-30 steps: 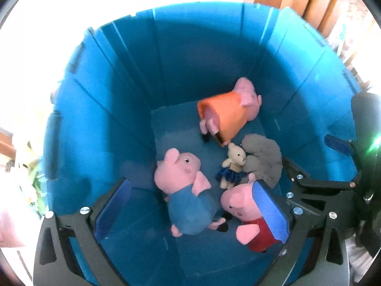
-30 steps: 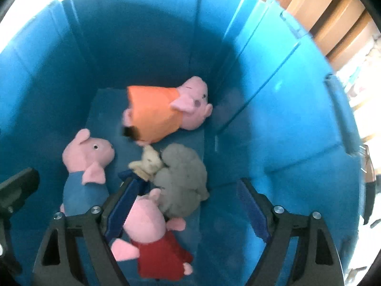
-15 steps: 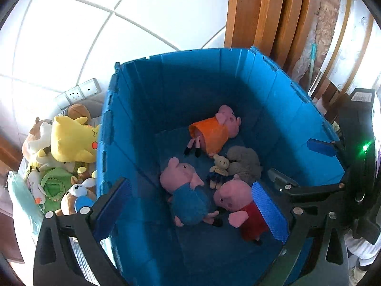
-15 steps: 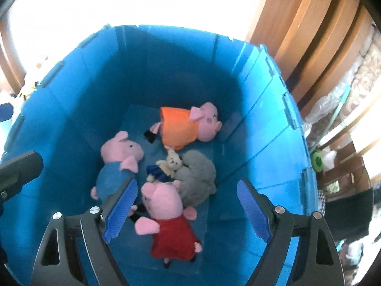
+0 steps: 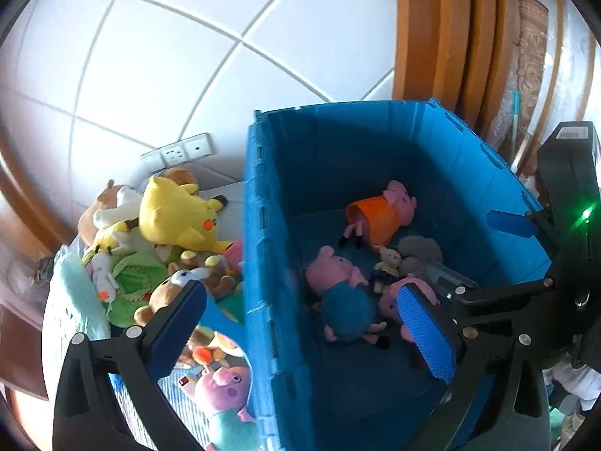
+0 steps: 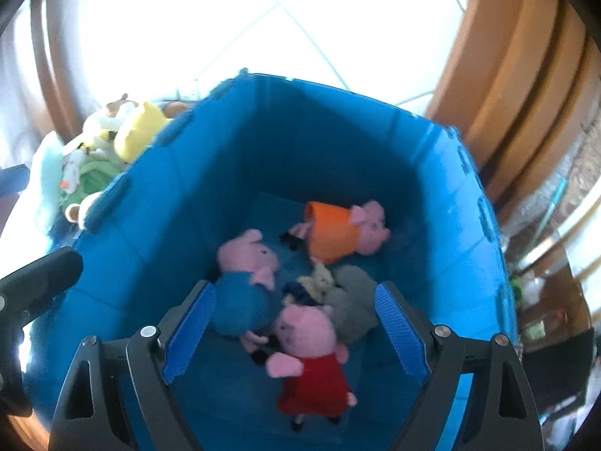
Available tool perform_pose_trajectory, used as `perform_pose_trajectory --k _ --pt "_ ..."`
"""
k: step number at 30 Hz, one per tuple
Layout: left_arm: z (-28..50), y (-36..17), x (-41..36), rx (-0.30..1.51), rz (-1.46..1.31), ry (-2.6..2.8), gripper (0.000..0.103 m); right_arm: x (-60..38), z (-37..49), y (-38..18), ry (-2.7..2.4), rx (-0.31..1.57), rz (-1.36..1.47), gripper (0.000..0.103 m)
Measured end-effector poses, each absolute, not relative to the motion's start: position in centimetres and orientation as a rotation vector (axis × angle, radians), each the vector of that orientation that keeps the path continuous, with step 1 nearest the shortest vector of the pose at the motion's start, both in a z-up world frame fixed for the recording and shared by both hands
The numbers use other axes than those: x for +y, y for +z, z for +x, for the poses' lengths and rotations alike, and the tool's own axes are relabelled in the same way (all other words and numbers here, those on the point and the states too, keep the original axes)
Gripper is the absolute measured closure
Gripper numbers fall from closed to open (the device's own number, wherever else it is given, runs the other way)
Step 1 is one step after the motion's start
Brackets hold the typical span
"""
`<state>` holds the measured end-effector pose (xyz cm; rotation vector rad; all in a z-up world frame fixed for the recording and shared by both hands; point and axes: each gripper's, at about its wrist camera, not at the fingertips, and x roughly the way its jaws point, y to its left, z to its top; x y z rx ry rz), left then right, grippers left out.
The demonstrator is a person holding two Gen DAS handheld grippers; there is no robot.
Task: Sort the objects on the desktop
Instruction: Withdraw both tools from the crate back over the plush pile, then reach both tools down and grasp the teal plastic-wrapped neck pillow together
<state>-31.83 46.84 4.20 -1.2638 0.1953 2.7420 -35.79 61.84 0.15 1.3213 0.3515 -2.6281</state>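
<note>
A deep blue bin (image 5: 270,263) holds several plush toys. They are a pig in an orange dress (image 5: 379,218), a pig in blue (image 5: 340,300), a pig in red (image 6: 311,368), a small bear (image 5: 387,265) and a grey plush (image 5: 419,251). My left gripper (image 5: 300,293) hangs open above the bin's left wall with nothing in it. Above the bin's near side, my right gripper (image 6: 295,293) also stands wide open and empty, with the toys far below its blue pads. The red pig is partly hidden behind the left gripper's right finger (image 5: 424,338).
Left of the bin lies a pile of plush toys, with a yellow one (image 5: 176,214) on top and another pig (image 5: 225,394) in front. A wall socket (image 5: 180,152) sits on the white tiled wall. Wooden boards (image 5: 450,37) stand behind the bin.
Both grippers have risen and drawn back out of the bin, so its rim, the wall and the toy pile beside it now show. The toys inside have not moved.
</note>
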Motion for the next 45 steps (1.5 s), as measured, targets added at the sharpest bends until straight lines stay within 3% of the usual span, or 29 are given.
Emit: perform_pose_trajectory --k 10,17,26,27,29,40,45 --pt "-28.1 3.6 39.2 0.095 -1.299 2.866 0.0 56.3 -33.5 1.6 -2.567 0.363 1.21 0.016" --pt "-24.8 2.4 30.5 -0.004 -1.323 2.958 0.0 48.1 -30.8 2.4 -2.491 0.43 1.112 0.015" --pt "-20.2 -0.8 17.8 -0.037 -1.398 2.989 0.0 36.2 -27.3 1.2 -2.428 0.37 1.075 0.015" --pt "-19.7 -1.2 16.1 -0.041 -1.412 2.988 0.0 34.6 -26.9 0.7 -2.416 0.36 1.086 0.014" --pt "-19.0 -1.9 13.5 -0.042 -1.437 2.988 0.0 32.1 -26.3 -0.3 -2.401 0.347 1.11 0.0" --pt "-17.1 -5.1 3.3 -0.141 -1.493 2.991 0.0 20.8 -24.2 -4.1 -2.326 0.39 1.173 0.002" --pt "-18.3 -6.1 0.1 -0.217 -1.51 3.014 0.0 16.3 -25.5 -4.9 -2.281 0.427 1.153 0.011"
